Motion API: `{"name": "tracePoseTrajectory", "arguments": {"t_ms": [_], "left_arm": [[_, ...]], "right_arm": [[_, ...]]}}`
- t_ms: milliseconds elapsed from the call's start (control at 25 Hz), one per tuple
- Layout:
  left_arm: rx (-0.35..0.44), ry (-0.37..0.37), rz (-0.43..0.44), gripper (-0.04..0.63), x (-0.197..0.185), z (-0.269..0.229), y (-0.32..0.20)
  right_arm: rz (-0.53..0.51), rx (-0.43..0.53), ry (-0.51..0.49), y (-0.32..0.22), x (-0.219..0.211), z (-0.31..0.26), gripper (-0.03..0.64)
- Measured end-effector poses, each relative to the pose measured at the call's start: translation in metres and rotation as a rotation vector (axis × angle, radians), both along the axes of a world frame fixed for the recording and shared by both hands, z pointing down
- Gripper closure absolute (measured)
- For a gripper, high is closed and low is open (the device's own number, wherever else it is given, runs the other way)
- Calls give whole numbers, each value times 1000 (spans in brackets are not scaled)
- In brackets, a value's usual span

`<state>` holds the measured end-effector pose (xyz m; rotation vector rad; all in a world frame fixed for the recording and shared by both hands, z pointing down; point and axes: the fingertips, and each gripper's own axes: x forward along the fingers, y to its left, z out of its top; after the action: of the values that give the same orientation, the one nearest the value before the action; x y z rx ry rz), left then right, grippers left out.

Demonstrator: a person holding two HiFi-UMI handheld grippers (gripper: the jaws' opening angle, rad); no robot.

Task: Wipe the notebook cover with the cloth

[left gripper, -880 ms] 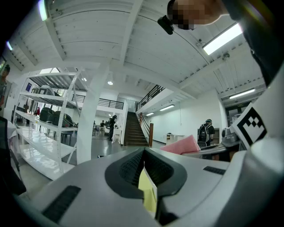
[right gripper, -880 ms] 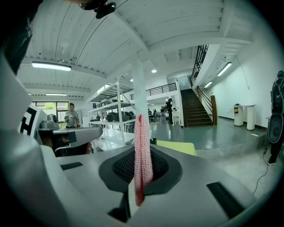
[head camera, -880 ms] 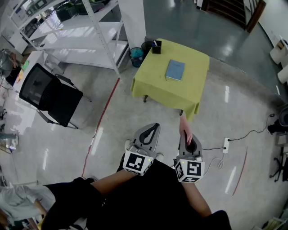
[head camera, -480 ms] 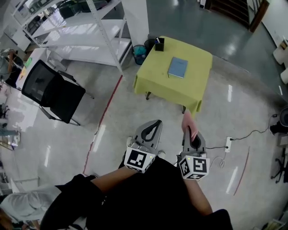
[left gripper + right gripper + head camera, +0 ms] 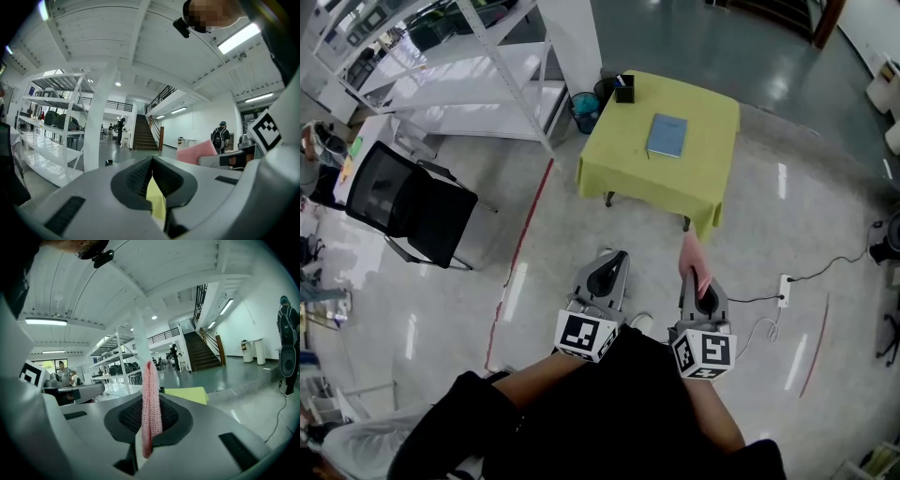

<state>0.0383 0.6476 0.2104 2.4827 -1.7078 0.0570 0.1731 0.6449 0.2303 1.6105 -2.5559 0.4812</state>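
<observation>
A blue notebook [image 5: 667, 136] lies flat on a small table with a yellow-green cloth [image 5: 637, 169], far ahead of me across the floor. My right gripper [image 5: 692, 272] is shut on a pink cloth [image 5: 689, 258], which stands up between its jaws as a thin knitted strip [image 5: 151, 404]. My left gripper [image 5: 615, 266] is shut with nothing held; a sliver of the yellow table [image 5: 156, 201] shows past its closed jaws. Both grippers are held close to my body, well short of the table. The pink cloth [image 5: 196, 152] also shows at the right of the left gripper view.
A black pen holder [image 5: 624, 90] stands at the table's far corner, a dark bin [image 5: 584, 112] beside the table. White shelving [image 5: 478, 75] and a black chair [image 5: 408, 202] are at the left. A cable and power strip [image 5: 785, 286] lie on the floor at the right.
The view has shifted slightly; the table sits a little nearer and higher in the frame. Both grippers stay shut and keep their places in front of me.
</observation>
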Motion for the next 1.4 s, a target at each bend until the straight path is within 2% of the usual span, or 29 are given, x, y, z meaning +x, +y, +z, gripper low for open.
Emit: {"name": "tracePoseTrajectory", "arguments": {"t_ms": [320, 520, 760, 1000, 1080, 1320, 1400], "left_arm": [[-18, 22, 34, 581, -4, 11, -49], [-33, 30, 22, 581, -22, 21, -88], [-23, 65, -18, 581, -63, 17, -151], [-104, 58, -37, 581, -118, 35, -218], [-87, 64, -24, 581, -130, 30, -241], [0, 6, 68, 581, -163, 10, -298], [2, 17, 78, 581, -175, 9, -314]], "right_arm": [[55, -41, 21, -33, 1, 16, 578], [39, -74, 38, -71, -20, 27, 579], [25, -95, 73, -137, -54, 29, 579], [-11, -104, 123, -217, -106, 26, 578], [-2, -98, 123, -242, -120, 22, 579], [7, -100, 178, -300, -164, 18, 579], [14, -109, 180, -315, -176, 18, 579]]}}
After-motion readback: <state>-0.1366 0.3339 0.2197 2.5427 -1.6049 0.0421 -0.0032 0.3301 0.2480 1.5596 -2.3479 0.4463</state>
